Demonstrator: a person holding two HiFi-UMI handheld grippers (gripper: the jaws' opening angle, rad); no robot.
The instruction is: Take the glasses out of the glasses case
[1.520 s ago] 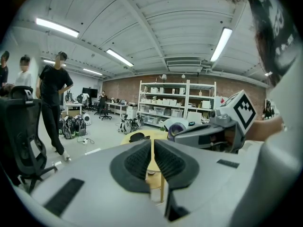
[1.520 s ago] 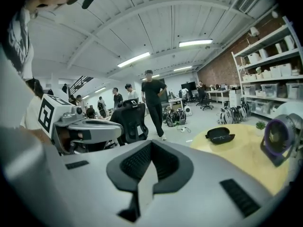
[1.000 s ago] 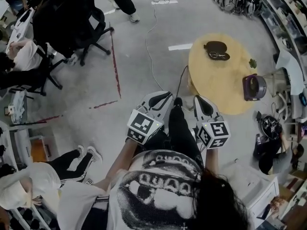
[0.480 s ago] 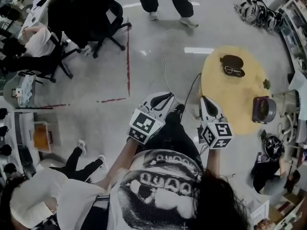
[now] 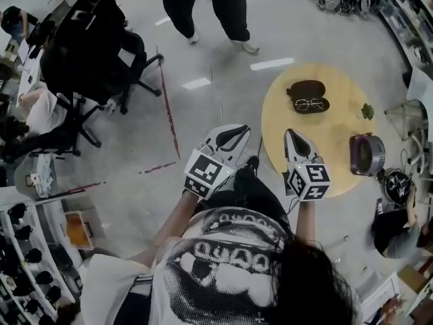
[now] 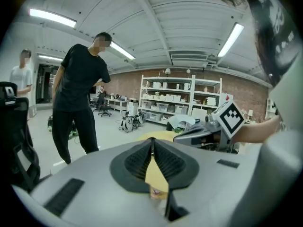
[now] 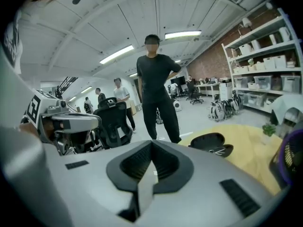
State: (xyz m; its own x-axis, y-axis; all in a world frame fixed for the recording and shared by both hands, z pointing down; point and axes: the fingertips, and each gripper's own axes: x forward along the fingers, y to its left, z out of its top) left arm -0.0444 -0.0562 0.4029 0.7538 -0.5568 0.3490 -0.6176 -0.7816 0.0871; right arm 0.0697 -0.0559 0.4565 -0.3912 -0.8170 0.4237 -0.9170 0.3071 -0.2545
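Standing person (image 5: 206,9): cut off by top edge of head view, legs only. Green thing (image 5: 367,111) on round table (image 5: 335,127): too small to name. Glasses (image 5: 310,104) in open glasses case (image 5: 303,89): frame detail too small. Left gripper view: table almost wholly hidden behind left gripper (image 6: 152,143). Right gripper view: near edge of glasses case partly hidden behind right gripper (image 7: 151,145); purple object (image 7: 289,157) cut off by right edge.

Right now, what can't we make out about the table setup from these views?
1. Head view: the glasses are too small to tell if they lie inside the glasses case or across its rim.
2. Right gripper view: the right gripper overlaps the case's near edge; the purple object is cut off at the right edge.
3. Left gripper view: the left gripper and right gripper hide case and glasses.
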